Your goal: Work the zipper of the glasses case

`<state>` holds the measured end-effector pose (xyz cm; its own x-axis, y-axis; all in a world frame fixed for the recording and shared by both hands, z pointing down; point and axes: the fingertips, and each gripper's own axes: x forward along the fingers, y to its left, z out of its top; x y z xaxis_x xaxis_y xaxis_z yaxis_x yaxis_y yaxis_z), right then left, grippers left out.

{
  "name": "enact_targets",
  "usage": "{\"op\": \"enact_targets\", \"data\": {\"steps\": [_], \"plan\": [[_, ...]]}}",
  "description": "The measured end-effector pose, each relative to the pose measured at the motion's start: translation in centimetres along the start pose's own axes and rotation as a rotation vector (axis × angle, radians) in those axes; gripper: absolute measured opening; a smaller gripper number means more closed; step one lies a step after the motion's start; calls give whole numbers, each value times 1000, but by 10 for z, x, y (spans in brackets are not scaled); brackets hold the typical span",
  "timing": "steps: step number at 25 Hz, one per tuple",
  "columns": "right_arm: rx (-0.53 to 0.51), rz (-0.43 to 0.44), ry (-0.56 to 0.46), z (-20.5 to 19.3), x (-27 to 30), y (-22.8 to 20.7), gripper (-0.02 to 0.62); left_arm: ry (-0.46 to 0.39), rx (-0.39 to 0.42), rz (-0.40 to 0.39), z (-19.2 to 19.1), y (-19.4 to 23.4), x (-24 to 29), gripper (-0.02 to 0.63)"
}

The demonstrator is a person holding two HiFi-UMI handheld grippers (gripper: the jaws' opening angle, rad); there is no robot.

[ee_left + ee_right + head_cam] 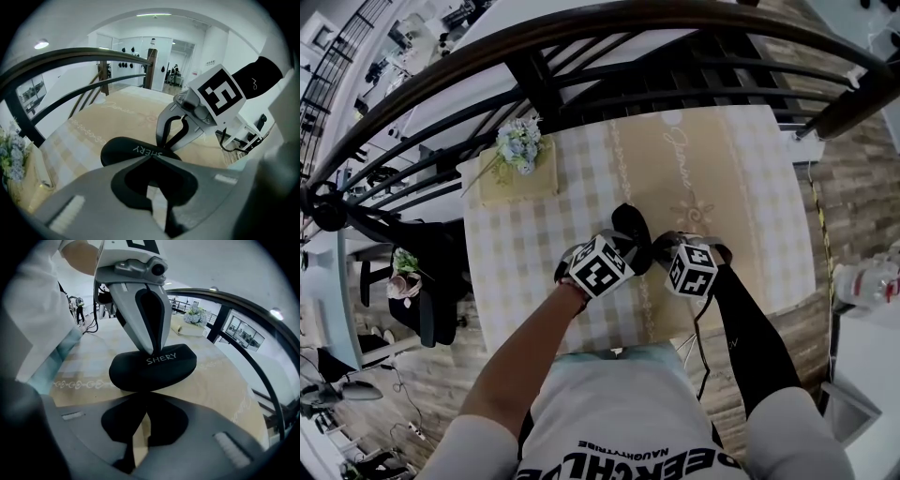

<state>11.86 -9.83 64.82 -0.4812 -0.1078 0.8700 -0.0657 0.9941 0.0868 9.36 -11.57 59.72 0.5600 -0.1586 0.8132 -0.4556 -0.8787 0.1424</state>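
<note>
- Checked cloth (516,281) with a beige runner, flower box (520,159) at the far left, dark railing (581,42) beyond. From the head view: black case (630,228) lying mid-table, left gripper (622,244) and right gripper (662,246) closing in on it from the near side.
- Left gripper view: jaws shut, pinching the near rim of the case (122,150). Right gripper (164,150) nipped closed on the rim just beside the lettering. Zipper pull too small to make out.
- Right gripper view: jaws together on the near edge of the case (164,369). Left gripper (150,350) clamped on the top, opposite.
- Risks, as a judgement: tips skidding off with so shallow a pinch; case dragged or lifted across the smooth cloth instead of the slider running; slider jamming from a tug off the zipper's line.
</note>
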Motion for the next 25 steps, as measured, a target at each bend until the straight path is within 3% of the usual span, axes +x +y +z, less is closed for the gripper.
{"op": "enact_targets", "data": {"steps": [14, 25], "plan": [[-58, -12, 69, -1, -8, 13, 29, -6, -3, -10, -1, 0, 0, 8], [16, -39, 80, -1, -9, 24, 29, -11, -6, -7, -1, 1, 0, 8]]}}
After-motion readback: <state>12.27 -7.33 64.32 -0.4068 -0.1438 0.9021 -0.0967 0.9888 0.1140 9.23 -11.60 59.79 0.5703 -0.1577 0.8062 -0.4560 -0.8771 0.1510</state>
